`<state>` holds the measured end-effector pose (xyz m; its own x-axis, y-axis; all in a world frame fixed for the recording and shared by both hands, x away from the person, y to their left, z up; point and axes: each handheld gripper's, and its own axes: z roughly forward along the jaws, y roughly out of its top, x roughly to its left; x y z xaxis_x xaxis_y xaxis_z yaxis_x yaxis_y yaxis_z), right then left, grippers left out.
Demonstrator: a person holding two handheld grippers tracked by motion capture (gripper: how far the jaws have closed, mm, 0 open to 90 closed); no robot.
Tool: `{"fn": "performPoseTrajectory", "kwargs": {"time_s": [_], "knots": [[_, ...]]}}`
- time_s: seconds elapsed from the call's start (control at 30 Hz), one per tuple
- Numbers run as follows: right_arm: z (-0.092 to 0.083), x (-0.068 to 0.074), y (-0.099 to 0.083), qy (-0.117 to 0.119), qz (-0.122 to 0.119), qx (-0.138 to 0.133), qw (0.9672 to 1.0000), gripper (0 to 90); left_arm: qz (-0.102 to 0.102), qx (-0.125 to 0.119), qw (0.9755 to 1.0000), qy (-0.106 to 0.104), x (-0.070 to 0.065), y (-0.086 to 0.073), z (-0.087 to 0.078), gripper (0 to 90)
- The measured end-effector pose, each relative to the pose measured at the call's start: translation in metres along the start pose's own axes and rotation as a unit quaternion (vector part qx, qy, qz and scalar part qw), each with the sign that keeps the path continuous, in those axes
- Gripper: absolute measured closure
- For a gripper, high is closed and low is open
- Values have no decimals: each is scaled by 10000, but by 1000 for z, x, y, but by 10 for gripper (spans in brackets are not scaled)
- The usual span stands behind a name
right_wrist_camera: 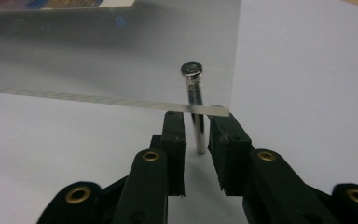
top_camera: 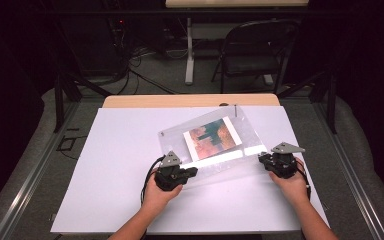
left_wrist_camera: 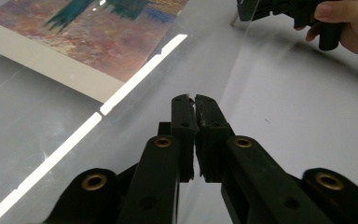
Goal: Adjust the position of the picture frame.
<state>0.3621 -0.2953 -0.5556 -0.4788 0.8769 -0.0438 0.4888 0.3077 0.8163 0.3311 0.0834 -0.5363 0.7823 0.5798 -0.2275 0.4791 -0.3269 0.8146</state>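
Note:
A clear acrylic frame (top_camera: 230, 160) holding a reddish and teal picture (top_camera: 212, 137) is lifted at its near side above the white tabletop (top_camera: 115, 170). My left gripper (top_camera: 192, 172) (left_wrist_camera: 195, 99) is shut on the sheet's near left edge (left_wrist_camera: 205, 60); the picture (left_wrist_camera: 98, 37) lies to the upper left of the jaws. My right gripper (top_camera: 262, 159) (right_wrist_camera: 196, 116) is shut on a metal corner post (right_wrist_camera: 193, 84) under the sheet's near right corner (right_wrist_camera: 121, 56). That gripper and its hand (left_wrist_camera: 349, 28) appear at the top right of the left gripper view.
The white board sits on a wooden table whose far edge (top_camera: 190, 101) shows behind it. Beyond stand a black folding chair (top_camera: 257, 47) and a white table leg (top_camera: 190, 50), with cables on the floor. Metal rails (top_camera: 25, 175) run along both sides.

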Motion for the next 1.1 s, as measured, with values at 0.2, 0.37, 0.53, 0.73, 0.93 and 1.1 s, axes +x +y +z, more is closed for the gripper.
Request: {"fn": "performPoseTrajectory", "kwargs": {"time_s": [0.2, 0.37, 0.53, 0.73, 0.93, 1.1], "knots": [[0, 3, 3, -94, -160, -45, 9998, 830, 44, 118, 9999, -37, -4, -1, 4, 900], [0, 4, 2, -130, -170, -84, 9997, 833, 79, 280, 9995, -99, -9, -5, 10, 900], [-1, 4, 3, -117, -127, -64, 9998, 833, 150, 482, 9987, -121, -15, -7, 17, 900], [-4, 2, 3, -54, 72, -111, 9999, 832, 143, 593, 9981, -127, -18, -9, 24, 900], [-6, 2, 2, -35, 143, -205, 9997, 834, 130, 684, 9974, -164, -19, -8, 27, 900], [-9, 2, 2, 4, 130, -215, 9997, 836, 130, 725, 9971, -170, -20, -9, 30, 900]]}}
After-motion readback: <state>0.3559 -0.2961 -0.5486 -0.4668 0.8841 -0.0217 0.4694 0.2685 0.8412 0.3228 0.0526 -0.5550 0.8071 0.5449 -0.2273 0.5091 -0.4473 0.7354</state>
